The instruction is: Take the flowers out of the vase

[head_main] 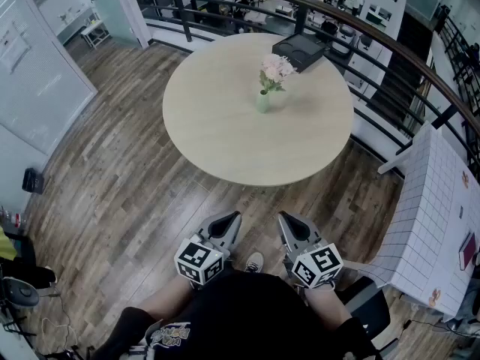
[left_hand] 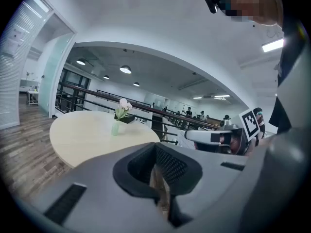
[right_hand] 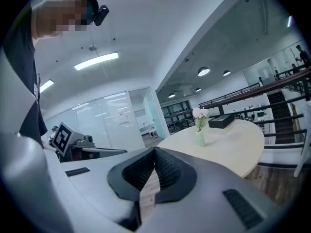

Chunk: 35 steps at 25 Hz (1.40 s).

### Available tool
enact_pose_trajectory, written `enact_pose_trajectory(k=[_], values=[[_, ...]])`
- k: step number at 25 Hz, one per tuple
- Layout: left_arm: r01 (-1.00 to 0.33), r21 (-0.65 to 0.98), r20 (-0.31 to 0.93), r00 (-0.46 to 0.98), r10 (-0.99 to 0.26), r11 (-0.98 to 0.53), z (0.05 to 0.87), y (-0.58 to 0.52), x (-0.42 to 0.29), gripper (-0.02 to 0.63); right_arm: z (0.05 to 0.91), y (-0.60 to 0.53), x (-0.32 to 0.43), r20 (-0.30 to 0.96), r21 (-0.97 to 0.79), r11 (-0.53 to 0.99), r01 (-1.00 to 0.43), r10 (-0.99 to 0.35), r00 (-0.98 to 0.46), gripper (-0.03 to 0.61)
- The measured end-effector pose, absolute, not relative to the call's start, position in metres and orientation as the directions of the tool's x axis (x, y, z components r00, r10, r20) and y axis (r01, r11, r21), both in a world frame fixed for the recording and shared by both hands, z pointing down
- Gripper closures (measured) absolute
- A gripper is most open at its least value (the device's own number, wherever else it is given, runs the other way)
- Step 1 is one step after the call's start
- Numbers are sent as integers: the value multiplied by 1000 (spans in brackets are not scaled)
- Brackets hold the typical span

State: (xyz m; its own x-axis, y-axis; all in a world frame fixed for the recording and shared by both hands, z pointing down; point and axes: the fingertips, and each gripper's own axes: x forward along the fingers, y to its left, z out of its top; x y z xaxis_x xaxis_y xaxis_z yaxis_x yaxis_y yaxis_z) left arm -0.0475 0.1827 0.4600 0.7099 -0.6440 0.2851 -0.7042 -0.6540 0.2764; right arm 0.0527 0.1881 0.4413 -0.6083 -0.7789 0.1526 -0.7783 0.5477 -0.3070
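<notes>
Both the left gripper [head_main: 225,227] and right gripper [head_main: 294,229] hang empty with jaws together near the person's waist, well short of the round table [head_main: 225,126], since the pink flowers [head_main: 276,69] sit untouched in their pale green vase [head_main: 263,100]

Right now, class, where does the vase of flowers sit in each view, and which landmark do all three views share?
Head view: vase in the upper centre.
Left gripper view: vase left of centre, at mid-height.
Right gripper view: vase right of centre.
Shared landmark: the round table beneath it.
</notes>
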Motion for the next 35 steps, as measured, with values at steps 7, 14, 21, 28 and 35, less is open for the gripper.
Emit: enact_pose_trajectory(k=[7, 14, 21, 28, 35], values=[[-702, 276, 285, 712, -642, -656, 460, 183, -45, 607, 440, 188, 53, 151, -307, 549, -778, -779, -609, 557], [-692, 285, 291, 722, -628, -663, 464, 183, -40, 607, 438, 186, 59, 114, -344, 545, -765, -784, -610, 557], [-684, 301, 282, 730, -623, -665, 459, 179, -34, 607, 433, 184, 66, 97, -350, 534, -770, -797, -597, 557], [-688, 282, 277, 726, -630, -669, 446, 178, -30, 607, 421, 185, 75, 69, -343, 531, -775, -808, -585, 557], [-694, 287, 284, 720, -634, -660, 448, 179, -37, 607, 423, 184, 75, 74, -346, 519, -781, -815, -575, 557]])
